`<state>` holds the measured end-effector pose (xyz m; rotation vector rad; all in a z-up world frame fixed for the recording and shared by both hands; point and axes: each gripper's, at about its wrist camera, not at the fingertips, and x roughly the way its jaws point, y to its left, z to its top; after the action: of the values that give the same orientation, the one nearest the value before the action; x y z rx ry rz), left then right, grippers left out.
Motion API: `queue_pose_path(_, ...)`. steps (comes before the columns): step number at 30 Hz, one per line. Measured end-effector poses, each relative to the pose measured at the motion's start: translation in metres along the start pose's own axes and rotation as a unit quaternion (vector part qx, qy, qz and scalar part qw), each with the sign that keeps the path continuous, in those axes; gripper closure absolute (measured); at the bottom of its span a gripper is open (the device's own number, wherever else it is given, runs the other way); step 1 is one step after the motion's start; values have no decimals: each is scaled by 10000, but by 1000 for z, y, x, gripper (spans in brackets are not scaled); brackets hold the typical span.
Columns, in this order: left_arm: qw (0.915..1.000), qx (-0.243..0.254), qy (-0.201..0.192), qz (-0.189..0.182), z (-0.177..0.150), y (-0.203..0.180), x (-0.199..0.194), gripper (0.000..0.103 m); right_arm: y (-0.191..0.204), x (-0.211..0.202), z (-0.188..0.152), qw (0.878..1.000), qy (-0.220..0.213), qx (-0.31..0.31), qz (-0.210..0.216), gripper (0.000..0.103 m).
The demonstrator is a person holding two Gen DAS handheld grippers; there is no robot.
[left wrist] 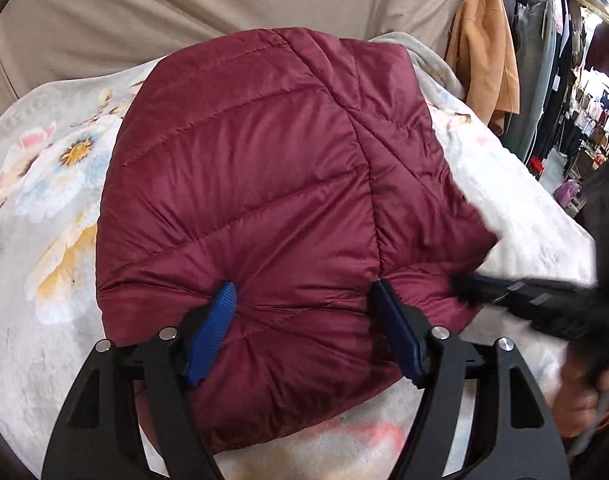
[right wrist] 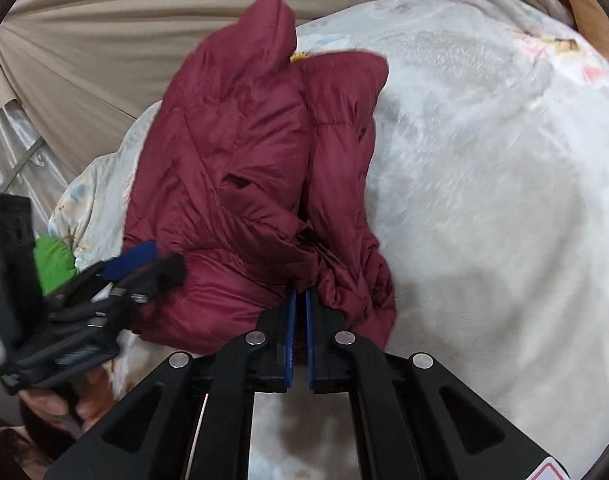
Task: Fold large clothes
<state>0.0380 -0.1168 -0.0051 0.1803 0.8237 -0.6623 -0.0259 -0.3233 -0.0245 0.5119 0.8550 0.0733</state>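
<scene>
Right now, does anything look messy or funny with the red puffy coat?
Yes. The maroon jacket lies lumpy on the floral blanket, its edge scrunched where the right gripper pinches it.

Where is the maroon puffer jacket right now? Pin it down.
The maroon puffer jacket lies mid-frame in both views on the floral blanket, the open left claw pressing its near edge, the right claw pinching its bunched hem.

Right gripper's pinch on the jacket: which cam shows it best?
Right wrist view. The right gripper has its blue pads nearly together on a bunched edge of the maroon jacket, seen straight down the fingers. The left wrist view shows that gripper only side-on and motion-blurred at the jacket's right edge.
</scene>
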Motion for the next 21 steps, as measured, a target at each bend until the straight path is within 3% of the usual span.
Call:
queue_pose_path(2, 10000, -53, -3, -50, 1, 3, 0, 34, 2, -32, 15, 9986, -513, 107, -103, 89)
queue_pose_path(5, 9999, -109, -24, -96, 1, 6, 1, 34, 16, -66, 47, 9936, -1129, -3, -64, 84)
queue_pose_path(8, 9999, -87, -36, -49, 0, 3, 1, 33, 35, -56, 82, 9910, -1324, -161, -129, 68)
queue_pose_path(11, 10000, -91, -16, -31, 0, 1, 0, 33, 43, -12, 117, 9933, -1117, -121, -261, 57)
queue_pose_path(14, 9999, -122, -4, -44, 1, 0, -1, 33, 42, 30, 135, 9957, -833, 99, -382, 59)
queue_pose_path(15, 9999, -116, -3, -42, 1, 0, -1, 33, 42, 39, 139, 9963, -775, 118, -361, 66)
queue_pose_path(16, 9999, -106, -4, -41, 1, 0, -1, 33, 41, 48, 144, 9969, -701, 203, -282, 86)
queue_pose_path(17, 10000, -92, -5, -31, 1, -1, -1, 33, 40, 53, 147, 9970, -687, 301, -216, 93)
queue_pose_path(19, 10000, -56, -11, -1, 1, -1, 0, 33, 36, 58, 151, 9961, -728, 492, -38, 97)
queue_pose_path(21, 10000, -23, -9, -3, 2, -2, 1, 32, 29, 67, 152, 9950, -785, 601, -147, 98)
